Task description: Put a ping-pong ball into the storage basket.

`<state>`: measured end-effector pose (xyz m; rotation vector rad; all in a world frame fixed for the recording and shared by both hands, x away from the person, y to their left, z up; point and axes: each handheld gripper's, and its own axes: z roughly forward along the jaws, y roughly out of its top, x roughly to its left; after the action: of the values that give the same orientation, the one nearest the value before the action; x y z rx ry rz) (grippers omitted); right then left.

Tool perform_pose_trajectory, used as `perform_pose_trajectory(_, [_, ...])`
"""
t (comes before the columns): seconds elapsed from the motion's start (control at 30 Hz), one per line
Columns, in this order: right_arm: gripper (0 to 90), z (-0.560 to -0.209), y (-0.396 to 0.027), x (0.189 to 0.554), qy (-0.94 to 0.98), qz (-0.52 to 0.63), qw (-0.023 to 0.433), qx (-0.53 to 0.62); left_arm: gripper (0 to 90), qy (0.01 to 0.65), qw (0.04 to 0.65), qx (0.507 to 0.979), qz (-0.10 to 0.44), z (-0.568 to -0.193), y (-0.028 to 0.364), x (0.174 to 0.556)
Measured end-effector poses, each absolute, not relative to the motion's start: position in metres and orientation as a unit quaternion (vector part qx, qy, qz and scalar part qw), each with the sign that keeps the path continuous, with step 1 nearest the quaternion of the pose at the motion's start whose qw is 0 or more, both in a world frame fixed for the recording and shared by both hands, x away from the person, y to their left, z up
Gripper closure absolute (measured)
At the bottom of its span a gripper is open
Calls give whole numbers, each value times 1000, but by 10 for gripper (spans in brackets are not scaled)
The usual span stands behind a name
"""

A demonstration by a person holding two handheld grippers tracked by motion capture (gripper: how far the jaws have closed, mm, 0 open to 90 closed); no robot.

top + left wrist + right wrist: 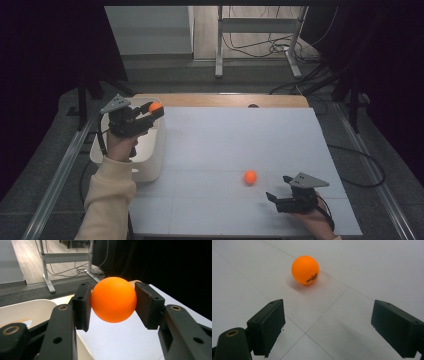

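Orange ball clamped between the left tongs, held above the white bin at the desk's far left. Second orange ball rests near right, just ahead of the right tongs, which gape open.

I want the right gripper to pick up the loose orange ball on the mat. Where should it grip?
Grip the loose ball across its widest middle, jaws either side. It lies free ahead of the open right gripper, so probably slide straight forward, low over the white mat.
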<state>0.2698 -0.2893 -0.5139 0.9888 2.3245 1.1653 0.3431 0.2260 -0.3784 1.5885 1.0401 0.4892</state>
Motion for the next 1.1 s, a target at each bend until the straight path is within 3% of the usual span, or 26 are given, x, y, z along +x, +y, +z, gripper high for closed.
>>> perform_pose_trajectory(1.1, [125,-514,-289,270,825,409,181,347,500,485,535,644,250,-380,261,342])
